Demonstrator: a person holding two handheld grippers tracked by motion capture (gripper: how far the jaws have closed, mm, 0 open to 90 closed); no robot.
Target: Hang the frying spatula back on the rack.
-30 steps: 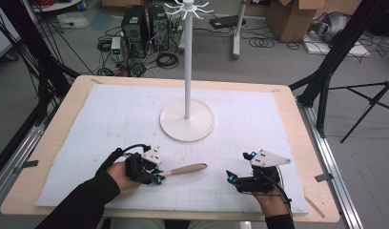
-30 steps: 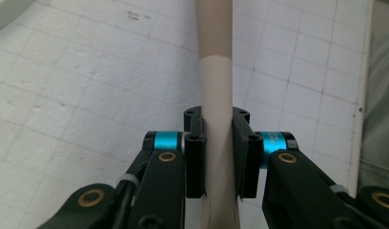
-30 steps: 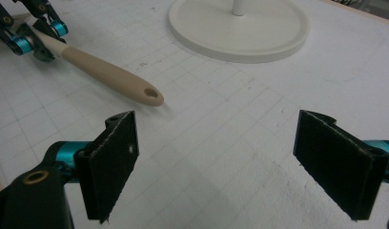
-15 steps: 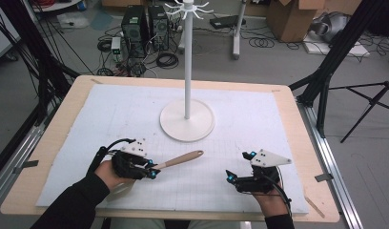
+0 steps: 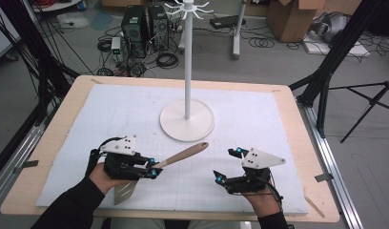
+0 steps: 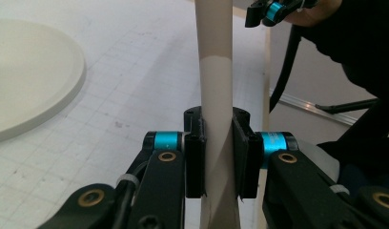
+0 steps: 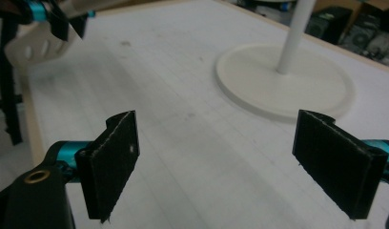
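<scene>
The left hand-held gripper is clamped tight on a spatula, gripping its wooden handle partway along; in the left gripper view the pads press both sides of the handle, a detail too small to make out from above. The high view shows the handle angling toward the white stand at the bench's centre, the pale blade below the left hand. The right hand-held gripper hovers over the mat, jaws wide apart and empty, as its own view confirms, with the stand's base beyond.
</scene>
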